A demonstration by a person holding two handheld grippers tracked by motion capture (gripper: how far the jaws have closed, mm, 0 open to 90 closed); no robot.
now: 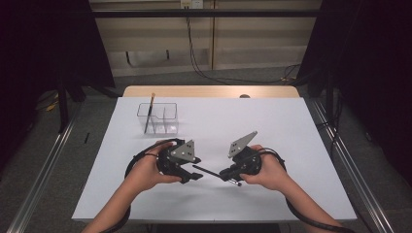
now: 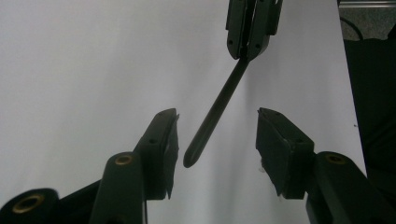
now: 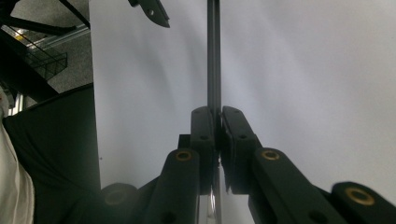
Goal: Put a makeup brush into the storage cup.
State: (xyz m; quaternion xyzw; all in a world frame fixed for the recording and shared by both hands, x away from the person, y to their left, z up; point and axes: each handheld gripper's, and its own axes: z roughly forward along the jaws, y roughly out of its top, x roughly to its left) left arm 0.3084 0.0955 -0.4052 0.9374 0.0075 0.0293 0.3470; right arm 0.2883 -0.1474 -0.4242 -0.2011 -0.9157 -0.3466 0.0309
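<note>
A slim black pen (image 1: 206, 170) hangs level above the white table (image 1: 291, 141), between the two hands. My right gripper (image 1: 225, 174) is shut on one end of it; in the right gripper view the pads (image 3: 208, 126) pinch the pen (image 3: 214, 56), which runs straight away from them. My left gripper (image 1: 196, 175) faces it from the left and is open. In the left gripper view the pen's rounded tip (image 2: 192, 156) sits between the spread jaws of the left gripper (image 2: 217, 112), touching neither pad. The right gripper (image 2: 246, 51) shows beyond it.
A clear divided organiser box (image 1: 165, 119) stands at the back left of the table, with a pencil (image 1: 149, 113) leaning upright in its left compartment. Metal rails (image 1: 43, 170) run along both sides of the table. Cables trail from both grippers.
</note>
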